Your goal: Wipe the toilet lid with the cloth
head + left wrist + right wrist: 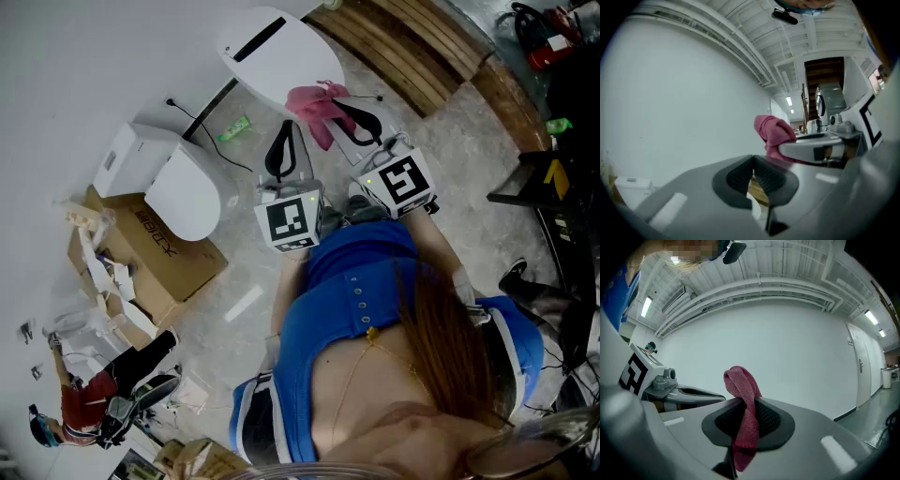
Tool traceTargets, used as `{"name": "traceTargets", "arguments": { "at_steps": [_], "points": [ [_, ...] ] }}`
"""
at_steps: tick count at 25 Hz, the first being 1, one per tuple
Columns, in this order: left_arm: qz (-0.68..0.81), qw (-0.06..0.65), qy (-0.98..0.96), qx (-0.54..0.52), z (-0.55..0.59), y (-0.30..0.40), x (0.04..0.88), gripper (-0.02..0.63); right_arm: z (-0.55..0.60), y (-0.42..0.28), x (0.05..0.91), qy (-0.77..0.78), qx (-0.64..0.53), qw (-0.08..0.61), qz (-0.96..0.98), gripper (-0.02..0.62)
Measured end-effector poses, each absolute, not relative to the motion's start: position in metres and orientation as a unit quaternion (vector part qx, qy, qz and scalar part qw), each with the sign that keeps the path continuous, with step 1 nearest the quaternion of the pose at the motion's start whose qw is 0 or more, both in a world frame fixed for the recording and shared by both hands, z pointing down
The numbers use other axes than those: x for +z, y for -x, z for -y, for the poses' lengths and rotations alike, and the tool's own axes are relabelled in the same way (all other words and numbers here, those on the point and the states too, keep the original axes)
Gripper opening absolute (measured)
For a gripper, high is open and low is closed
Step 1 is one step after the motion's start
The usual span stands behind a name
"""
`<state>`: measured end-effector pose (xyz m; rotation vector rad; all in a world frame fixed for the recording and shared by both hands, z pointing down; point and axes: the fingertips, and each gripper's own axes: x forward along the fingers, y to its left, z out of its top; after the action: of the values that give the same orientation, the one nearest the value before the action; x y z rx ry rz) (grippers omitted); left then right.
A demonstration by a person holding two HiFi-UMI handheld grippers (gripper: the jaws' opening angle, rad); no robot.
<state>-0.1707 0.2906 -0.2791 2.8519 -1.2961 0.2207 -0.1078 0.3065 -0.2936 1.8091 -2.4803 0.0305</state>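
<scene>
The white toilet lid [281, 52] lies at the top of the head view. My right gripper [345, 105] hovers just below it, shut on a pink cloth [314, 108] that bunches out past the jaws. In the right gripper view the cloth [743, 423] is pinched between the black pads and loops up above them. My left gripper [283, 136] is beside it on the left, held apart from the cloth. Its pads [740, 178] are shut together with nothing between them. The cloth [774, 133] and the right gripper [815, 149] show in the left gripper view.
A second white toilet [183, 192] stands at the left beside a cardboard box [159, 248] with packing scraps. A green item [234, 128] and a black cable [202, 112] lie on the floor. Wooden slats [412, 47] run at the top right, with black equipment [553, 197] at the right.
</scene>
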Motion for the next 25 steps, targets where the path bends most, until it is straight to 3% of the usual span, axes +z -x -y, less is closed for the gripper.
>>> {"name": "traceTargets", "arguments": {
  "at_steps": [25],
  "points": [
    [0.48,0.034,-0.872,0.093,-0.24,0.144,-0.242,0.002,-0.278,-0.042,-0.294,-0.653,0.013,0.005,0.757,0.067]
  ]
}}
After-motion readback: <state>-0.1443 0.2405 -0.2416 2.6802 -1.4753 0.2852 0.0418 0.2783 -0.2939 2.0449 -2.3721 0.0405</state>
